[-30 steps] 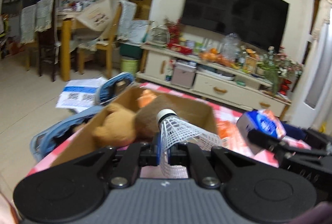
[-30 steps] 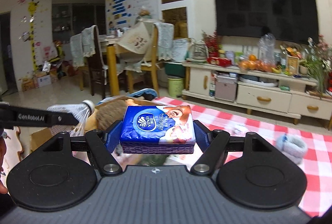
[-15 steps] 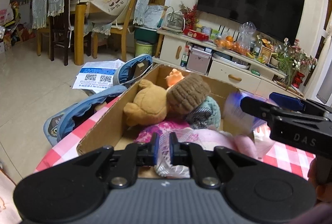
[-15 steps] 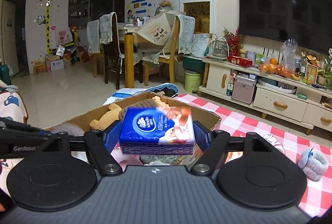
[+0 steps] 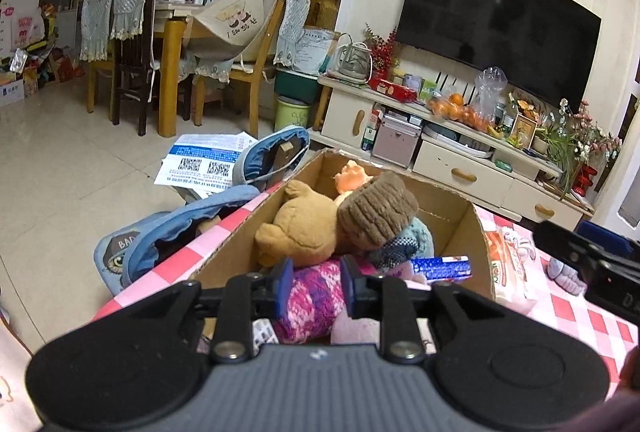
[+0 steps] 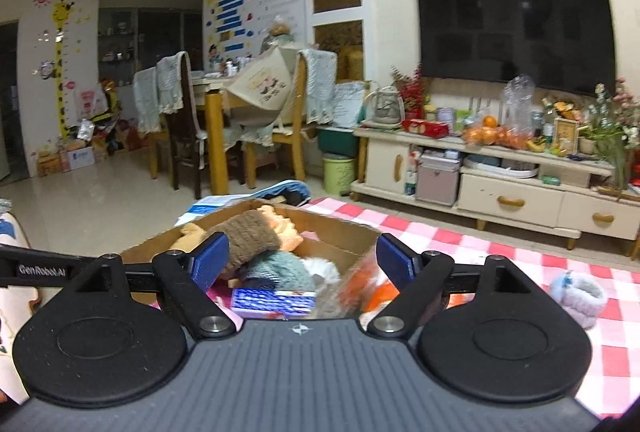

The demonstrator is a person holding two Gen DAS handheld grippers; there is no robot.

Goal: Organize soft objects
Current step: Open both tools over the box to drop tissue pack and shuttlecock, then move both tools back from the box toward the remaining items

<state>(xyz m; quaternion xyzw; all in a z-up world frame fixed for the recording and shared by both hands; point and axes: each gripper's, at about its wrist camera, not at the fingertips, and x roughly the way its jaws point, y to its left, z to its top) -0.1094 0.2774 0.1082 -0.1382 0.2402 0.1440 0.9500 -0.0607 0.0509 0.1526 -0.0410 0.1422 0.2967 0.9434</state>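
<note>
A cardboard box [image 5: 460, 220] on the checked tablecloth holds a tan teddy bear [image 5: 298, 228], a brown knitted hat [image 5: 376, 212], a pink-purple knitted piece [image 5: 316, 298] and a blue tissue pack [image 5: 440, 268]. My left gripper [image 5: 316, 286] hovers over the box's near end. Its jaws are opening and nothing is between them. A scrap of white shuttlecock mesh [image 5: 262, 330] shows under its left finger. My right gripper [image 6: 303, 264] is above the box. Its jaws are opening wide and are empty, with the tissue pack [image 6: 272, 302] lying below them in the box [image 6: 344, 228].
An orange-printed packet [image 5: 508, 264] leans on the box's right side. A grey wristband [image 6: 576, 296] lies on the tablecloth [image 6: 500, 244] to the right. A blue backpack [image 5: 168, 236] sits by the table's left edge. A TV cabinet [image 6: 512, 196] and dining chairs stand beyond.
The left gripper let go of the white shuttlecock and spread its jaws. The right gripper released the blue tissue pack, which dropped into the box. Both views now look down into the box.
</note>
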